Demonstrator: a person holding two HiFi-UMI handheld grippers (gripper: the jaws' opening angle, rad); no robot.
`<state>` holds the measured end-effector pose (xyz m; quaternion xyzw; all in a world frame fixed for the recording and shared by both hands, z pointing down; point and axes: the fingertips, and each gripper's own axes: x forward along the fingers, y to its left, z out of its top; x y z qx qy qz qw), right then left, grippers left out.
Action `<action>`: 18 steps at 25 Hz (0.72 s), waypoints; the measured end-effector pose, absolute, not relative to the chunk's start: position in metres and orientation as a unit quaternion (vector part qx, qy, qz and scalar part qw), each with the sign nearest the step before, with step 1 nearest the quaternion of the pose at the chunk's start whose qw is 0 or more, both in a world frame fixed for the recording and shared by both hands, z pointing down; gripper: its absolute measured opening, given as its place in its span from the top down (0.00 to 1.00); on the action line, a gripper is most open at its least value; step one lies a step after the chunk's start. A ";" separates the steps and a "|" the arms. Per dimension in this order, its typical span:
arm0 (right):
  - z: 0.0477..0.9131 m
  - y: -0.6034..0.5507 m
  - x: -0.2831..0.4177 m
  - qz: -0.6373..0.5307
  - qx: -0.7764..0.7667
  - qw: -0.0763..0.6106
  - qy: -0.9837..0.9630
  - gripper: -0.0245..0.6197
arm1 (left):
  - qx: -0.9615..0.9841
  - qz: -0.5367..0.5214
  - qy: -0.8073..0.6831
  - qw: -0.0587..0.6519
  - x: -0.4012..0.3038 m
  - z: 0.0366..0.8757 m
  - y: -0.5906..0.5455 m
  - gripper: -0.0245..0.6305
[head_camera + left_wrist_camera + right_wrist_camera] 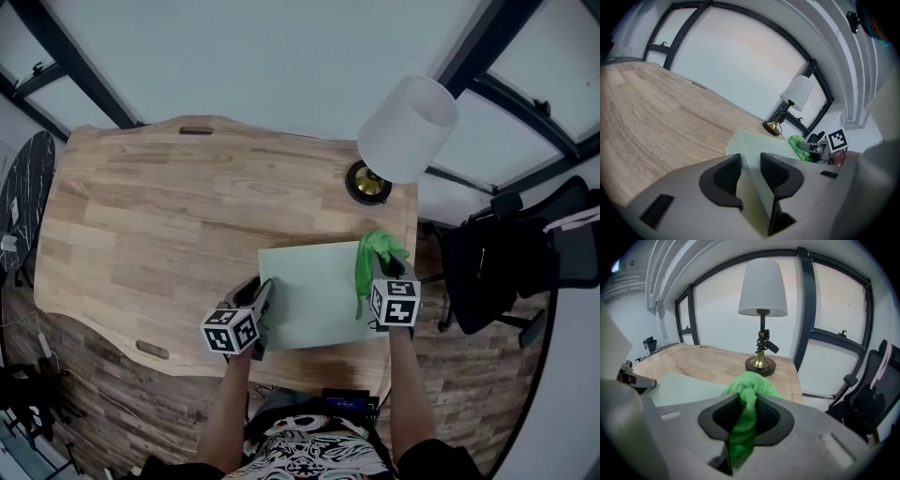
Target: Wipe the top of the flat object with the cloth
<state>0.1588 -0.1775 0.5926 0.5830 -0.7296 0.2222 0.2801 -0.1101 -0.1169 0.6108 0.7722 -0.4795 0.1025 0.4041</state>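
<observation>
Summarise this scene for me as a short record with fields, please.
Surface: wooden desk
Flat object: pale green board, lying on the desk's near-right part
Left gripper: closed on the board's near-left corner
Right gripper: closed on a green cloth, at the board's right edge
Also present: table lamp behind the board; office chair to the right

Left gripper (pixel 265 292): pale grey moulded shell, smooth and rounded. Pads (pixel 727 174) were black, finely ribbed, set in dark surrounds. Shallow rectangular recess either side of jaws. Right gripper (pixel 380 267): same build, grey shell, black ribbed pads (pixel 769 416). Each carried marker cube (pixel 231 331), white faces with black square patterns. Person wore top (pixel 309 452) in black-and-white swirling print. Sleeves looked dark and short, forearms uncovered. Small black device (pixel 346 401) with bluish marking hung at front.
</observation>
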 end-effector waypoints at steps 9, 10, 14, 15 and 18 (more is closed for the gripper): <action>0.593 -0.179 0.117 0.227 0.537 0.297 -0.757 0.85 | 0.767 0.101 -0.477 0.417 -0.109 0.611 -0.119 0.76; 0.593 -0.177 0.111 0.224 0.533 0.299 -0.759 0.85 | 0.767 0.101 -0.476 0.418 -0.108 0.612 -0.119 0.76; 0.595 -0.175 0.087 0.218 0.513 0.308 -0.771 0.85 | 0.767 0.101 -0.472 0.422 -0.109 0.613 -0.115 0.76; 0.595 -0.175 0.082 0.217 0.509 0.309 -0.773 0.85 | 0.768 0.101 -0.471 0.423 -0.109 0.613 -0.116 0.76; 0.594 -0.176 0.070 0.213 0.499 0.313 -0.780 0.85 | 0.769 0.100 -0.468 0.424 -0.109 0.612 -0.118 0.76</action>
